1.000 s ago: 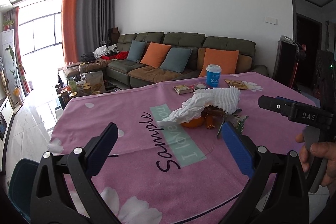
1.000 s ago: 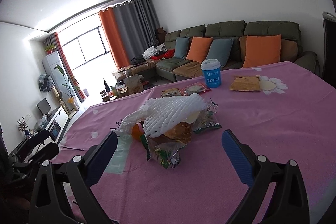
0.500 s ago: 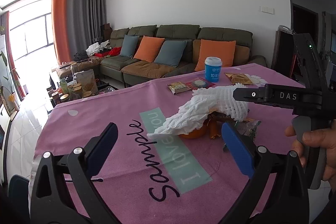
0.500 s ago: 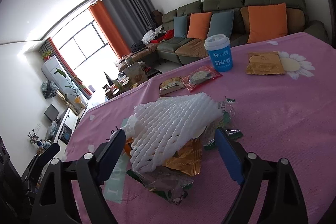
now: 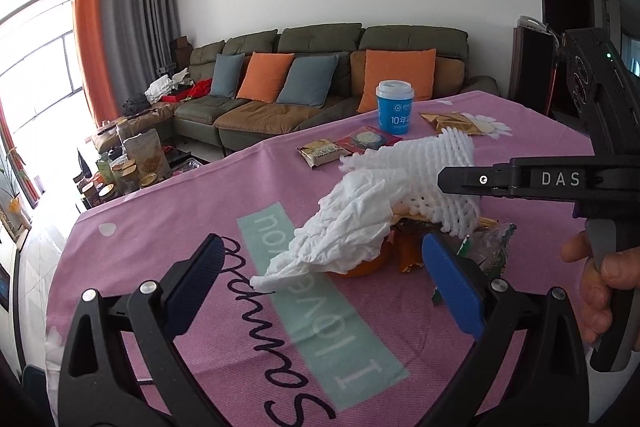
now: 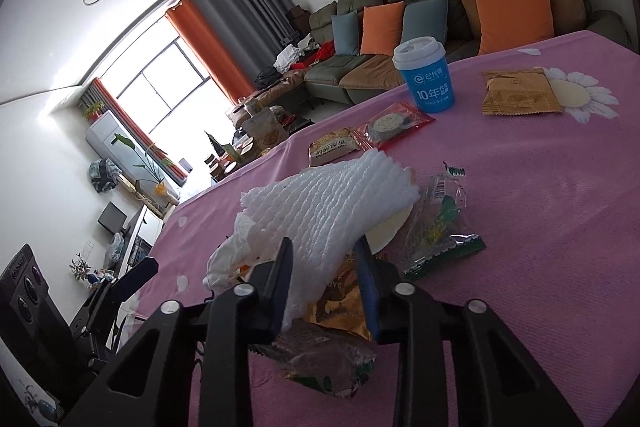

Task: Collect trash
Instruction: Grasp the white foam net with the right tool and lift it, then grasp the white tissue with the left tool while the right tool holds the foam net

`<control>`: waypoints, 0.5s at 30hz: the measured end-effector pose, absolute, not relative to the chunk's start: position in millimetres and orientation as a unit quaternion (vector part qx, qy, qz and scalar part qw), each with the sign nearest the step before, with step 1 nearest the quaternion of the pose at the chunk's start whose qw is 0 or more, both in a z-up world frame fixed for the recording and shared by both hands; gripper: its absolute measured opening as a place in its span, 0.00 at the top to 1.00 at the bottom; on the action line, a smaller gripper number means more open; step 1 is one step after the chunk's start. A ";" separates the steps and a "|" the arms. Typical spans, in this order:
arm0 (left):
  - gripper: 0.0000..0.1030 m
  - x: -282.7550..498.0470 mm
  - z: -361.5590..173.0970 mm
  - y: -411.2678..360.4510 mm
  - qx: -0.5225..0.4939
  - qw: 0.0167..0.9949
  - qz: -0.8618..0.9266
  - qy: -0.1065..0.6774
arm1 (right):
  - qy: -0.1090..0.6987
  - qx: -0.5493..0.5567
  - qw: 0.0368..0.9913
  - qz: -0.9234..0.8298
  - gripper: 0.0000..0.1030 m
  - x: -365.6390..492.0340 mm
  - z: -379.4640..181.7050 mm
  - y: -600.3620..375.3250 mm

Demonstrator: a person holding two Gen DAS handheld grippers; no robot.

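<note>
The right gripper (image 6: 324, 279) is closing its jaws on the white foam mesh fruit sleeve (image 6: 332, 203), which lies on top of the trash pile near the middle of the counter (image 6: 560, 227) under its pink printed cloth. The near edge of the sleeve is between the blue pads, which appear to press on it. Complete the closure before lifting; the foam compresses easily, so a shallow bite may slip. Lift straight up so the crinkled gold foil wrapper (image 6: 340, 311) and the clear green-printed plastic wrapper (image 6: 440, 231) beneath do not scatter.

The left gripper (image 5: 320, 283) has its jaws wide apart and empty, just short of the crumpled white tissue (image 5: 344, 231) that drapes over an orange peel (image 5: 364, 265).

The blue paper cup with a white lid (image 6: 424, 75) stands upright at the far side; its contents cannot be seen. No trash bin can be identified in either view.
</note>
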State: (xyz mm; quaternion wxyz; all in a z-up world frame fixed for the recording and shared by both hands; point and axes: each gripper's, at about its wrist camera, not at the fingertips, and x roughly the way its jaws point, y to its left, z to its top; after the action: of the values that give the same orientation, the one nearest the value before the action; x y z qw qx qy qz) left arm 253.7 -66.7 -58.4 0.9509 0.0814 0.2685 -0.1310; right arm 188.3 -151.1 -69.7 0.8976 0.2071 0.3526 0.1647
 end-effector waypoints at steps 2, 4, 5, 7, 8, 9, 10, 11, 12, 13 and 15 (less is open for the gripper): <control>0.06 257.8 -58.9 -69.5 0.084 0.949 -0.137 0.270 | 0.346 0.208 0.900 0.167 0.90 186.6 -66.7 -153.1; 0.06 263.4 -61.0 -71.4 0.087 0.947 -0.138 0.276 | 0.339 0.215 0.900 0.169 0.90 184.9 -64.2 -156.5; 0.06 265.9 -62.1 -71.8 0.087 0.947 -0.138 0.277 | 0.334 0.219 0.901 0.169 0.91 183.8 -62.5 -158.4; 0.06 271.3 -64.8 -72.1 0.086 0.945 -0.138 0.283 | 0.326 0.221 0.904 0.169 0.91 182.0 -58.9 -161.7; 0.06 274.3 -65.7 -72.2 0.084 0.943 -0.141 0.289 | 0.321 0.224 0.905 0.168 0.91 180.6 -57.8 -164.6; 0.06 276.8 -66.5 -71.8 0.081 0.943 -0.141 0.291 | 0.318 0.225 0.905 0.168 0.91 180.2 -56.0 -165.9; 0.06 279.8 -66.9 -70.7 0.078 0.943 -0.142 0.292 | 0.316 0.229 0.905 0.169 0.91 179.9 -54.9 -167.4; 0.06 282.7 -67.5 -69.6 0.074 0.942 -0.143 0.295 | 0.312 0.233 0.905 0.169 0.91 179.5 -54.2 -170.1; 0.06 285.2 -68.3 -68.6 0.071 0.942 -0.141 0.297 | 0.308 0.233 0.907 0.168 0.91 179.3 -52.5 -172.5; 0.06 287.8 -69.1 -67.4 0.070 0.941 -0.140 0.299 | 0.306 0.234 0.908 0.168 0.91 178.3 -51.6 -173.9; 0.08 292.2 -70.1 -66.1 0.067 0.940 -0.140 0.303 | 0.299 0.240 0.909 0.166 0.91 176.4 -50.0 -177.7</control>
State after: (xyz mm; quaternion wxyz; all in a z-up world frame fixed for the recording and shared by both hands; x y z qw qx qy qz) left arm 292.2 -66.1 -70.1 0.9402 0.0670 0.3031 -0.1404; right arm 176.4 -177.7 -50.0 0.9087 0.2396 0.2987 0.1663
